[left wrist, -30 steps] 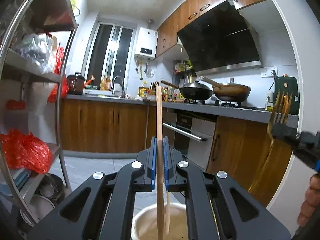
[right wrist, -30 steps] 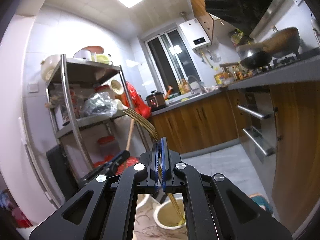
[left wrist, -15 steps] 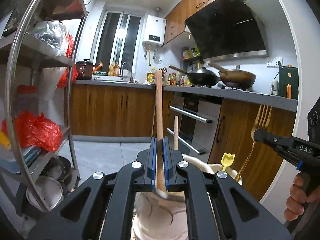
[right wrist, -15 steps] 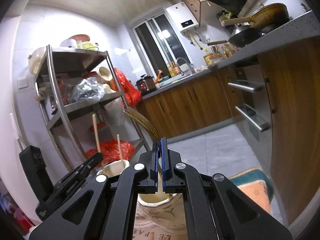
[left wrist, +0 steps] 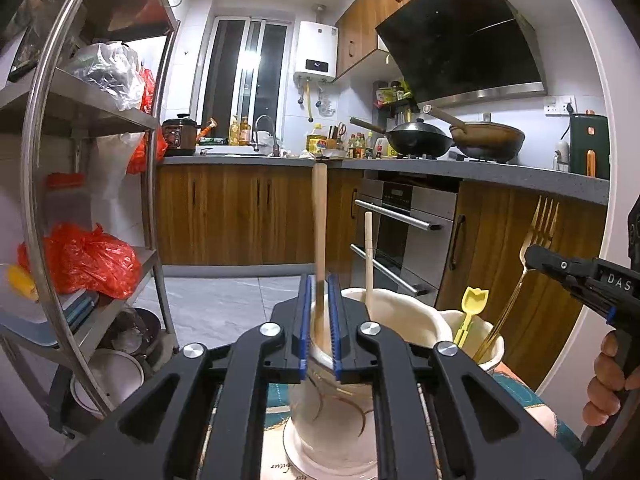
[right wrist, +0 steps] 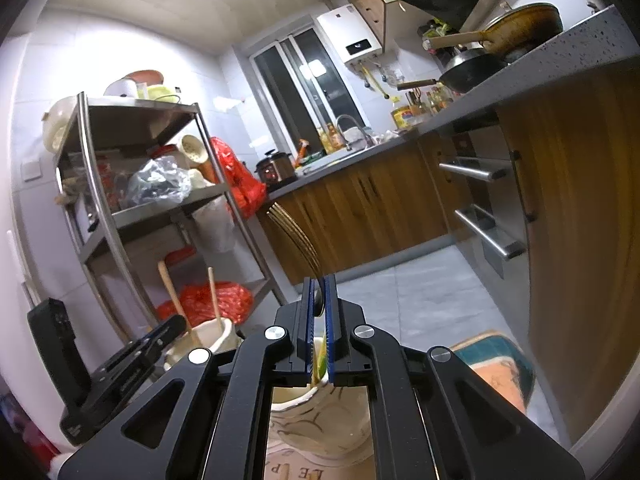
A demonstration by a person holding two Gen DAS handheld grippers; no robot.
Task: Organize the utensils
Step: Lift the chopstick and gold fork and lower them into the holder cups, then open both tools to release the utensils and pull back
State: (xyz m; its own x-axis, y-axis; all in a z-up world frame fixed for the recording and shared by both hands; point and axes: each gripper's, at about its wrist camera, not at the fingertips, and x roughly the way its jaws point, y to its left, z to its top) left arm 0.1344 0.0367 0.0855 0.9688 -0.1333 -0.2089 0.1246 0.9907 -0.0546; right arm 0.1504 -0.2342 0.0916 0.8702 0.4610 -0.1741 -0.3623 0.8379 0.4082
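My left gripper stands slightly open around a wooden utensil handle that stands in a cream ceramic holder, beside a thinner wooden stick. A second, smaller holder to its right has a yellow plastic utensil and the gold fork. My right gripper has its pads slightly apart around the fork, whose lower end is inside that holder. The right gripper also shows in the left wrist view, and the left gripper in the right wrist view.
A steel shelf rack with red bags stands at the left. Wooden cabinets, an oven and a counter with woks run behind. The holders stand on a patterned mat.
Both grippers came down over the holders; the wooden utensil and the fork now stand inside them. Both pairs of pads have parted slightly from the handles.
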